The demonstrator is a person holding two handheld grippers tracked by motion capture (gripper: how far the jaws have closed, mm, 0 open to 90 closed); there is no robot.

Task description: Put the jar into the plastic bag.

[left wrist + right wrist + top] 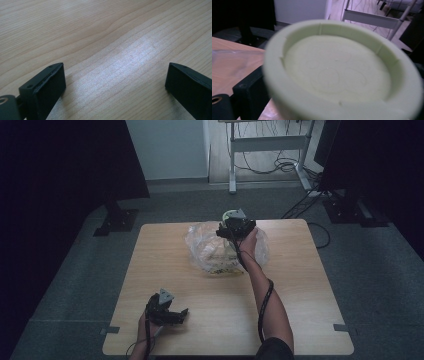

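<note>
A pale green round lid (pixel 339 72), its hollow underside turned to the camera, sits between the black jaws of my right gripper (pixel 231 220), which is shut on it. That gripper hangs over the far part of the table, above a clear plastic bag (pixel 210 251) with light-coloured contents. In the high view the pale green lid (pixel 229 214) peeks out at the gripper's far end. My left gripper (pixel 175 316) rests low over the near left of the wooden table (pixel 300 310). Its jaws stand wide apart with only bare wood between them, as the left gripper view (pixel 115 82) shows.
Dark curtains hang at both sides. A black stand foot (pixel 116 220) lies beyond the table's far left corner. A metal desk frame (pixel 265 150) and loose cables (pixel 285 165) are on the floor behind. A cable trails along the person's right forearm (pixel 265 295).
</note>
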